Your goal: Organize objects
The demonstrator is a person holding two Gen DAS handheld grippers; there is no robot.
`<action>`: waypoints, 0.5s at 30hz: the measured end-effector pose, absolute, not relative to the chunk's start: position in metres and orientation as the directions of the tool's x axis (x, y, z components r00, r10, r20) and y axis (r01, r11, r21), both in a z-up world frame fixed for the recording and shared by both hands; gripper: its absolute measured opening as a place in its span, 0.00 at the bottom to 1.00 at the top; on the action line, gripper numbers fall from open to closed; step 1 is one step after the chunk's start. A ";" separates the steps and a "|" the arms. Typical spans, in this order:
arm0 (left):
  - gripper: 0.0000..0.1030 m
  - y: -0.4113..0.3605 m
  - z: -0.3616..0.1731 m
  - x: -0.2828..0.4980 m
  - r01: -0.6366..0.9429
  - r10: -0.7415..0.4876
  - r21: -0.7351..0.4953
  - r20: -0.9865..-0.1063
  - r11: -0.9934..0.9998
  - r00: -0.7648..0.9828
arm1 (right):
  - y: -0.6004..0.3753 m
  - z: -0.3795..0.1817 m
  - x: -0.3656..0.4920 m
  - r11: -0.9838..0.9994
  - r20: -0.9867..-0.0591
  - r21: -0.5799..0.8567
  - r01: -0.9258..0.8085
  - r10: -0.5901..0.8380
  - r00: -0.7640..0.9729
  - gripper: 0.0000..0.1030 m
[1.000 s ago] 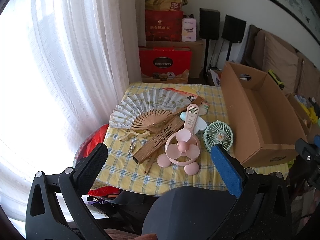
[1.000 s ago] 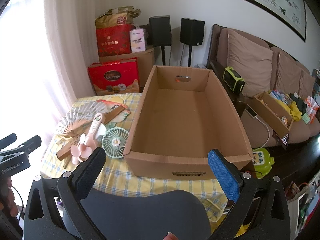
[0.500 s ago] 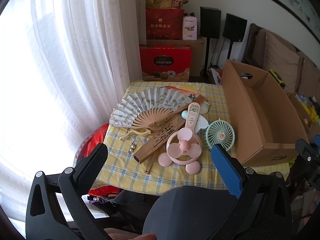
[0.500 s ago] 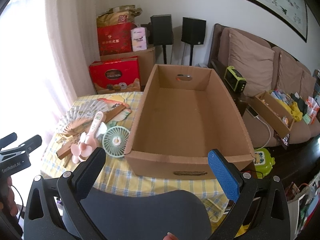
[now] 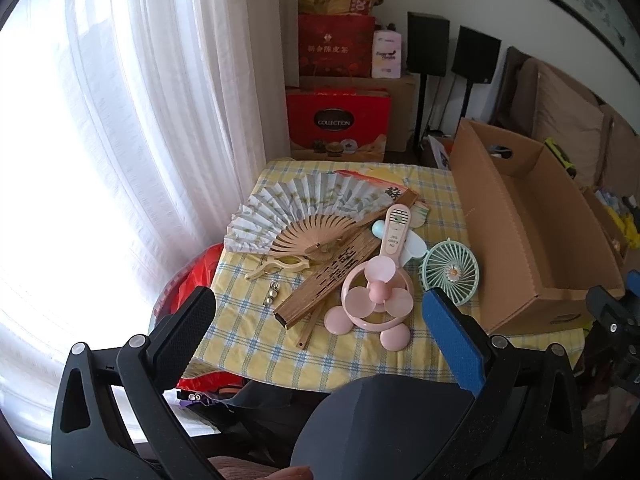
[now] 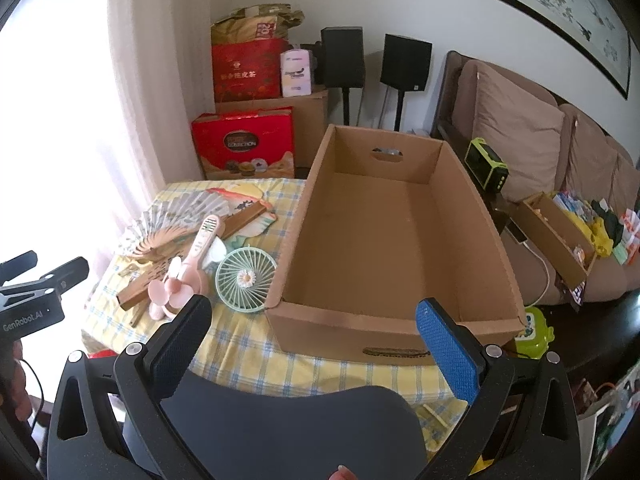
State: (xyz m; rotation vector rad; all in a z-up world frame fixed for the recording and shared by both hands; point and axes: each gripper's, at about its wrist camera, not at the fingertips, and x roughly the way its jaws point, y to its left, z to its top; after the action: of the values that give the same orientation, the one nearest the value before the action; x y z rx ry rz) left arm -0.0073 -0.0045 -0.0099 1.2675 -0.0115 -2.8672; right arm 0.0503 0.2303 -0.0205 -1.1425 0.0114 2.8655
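Left wrist view: left gripper (image 5: 318, 334) spread wide, nothing between the black pad (image 5: 184, 330) and the blue pad (image 5: 452, 344), held short of the near edge of the yellow checked tablecloth (image 5: 256, 344). Pink handheld fan (image 5: 376, 284) at 12 o'clock from the gripper, handle pointing away. Mint round fan (image 5: 450, 272) just beside it at 3 o'clock, close to the cardboard box (image 5: 520, 236). Open paper folding fan (image 5: 304, 210) spread at 11 o'clock of the pink fan; closed wooden folding fan (image 5: 326, 280) lying slantwise, partly under the pink one. Small cream clip (image 5: 278, 268) and a little metal trinket (image 5: 272, 292) near the left table edge. White curtain (image 5: 140, 120) at 9 o'clock, red gift boxes (image 5: 338, 120) at 12 o'clock beyond the table.

Right wrist view: right gripper (image 6: 314, 340) likewise wide apart and holding nothing, aimed at the near wall of the cardboard box (image 6: 392, 240), whose inside shows bare brown floor. Mint round fan (image 6: 246, 280) touching or almost touching the box's left wall, pink handheld fan (image 6: 188, 276) at 9 o'clock of it, open paper folding fan (image 6: 176, 224) farther at 10 o'clock. Left gripper (image 6: 36, 292) visible at the left border, seen side-on. Brown sofa (image 6: 540, 152) at 2 o'clock.
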 end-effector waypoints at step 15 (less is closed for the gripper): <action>1.00 -0.033 -0.018 -0.028 0.016 -0.076 0.094 -0.687 -0.995 -0.722 | 0.206 -0.025 0.024 -0.995 -0.692 0.031 0.090 -0.087 -0.716 1.00</action>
State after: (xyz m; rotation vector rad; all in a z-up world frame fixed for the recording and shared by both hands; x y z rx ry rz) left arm -0.0276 -0.0334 -0.0182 1.1502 -0.1256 -2.8676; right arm 0.0239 0.2062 -0.0250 -1.2108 -0.0076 3.0024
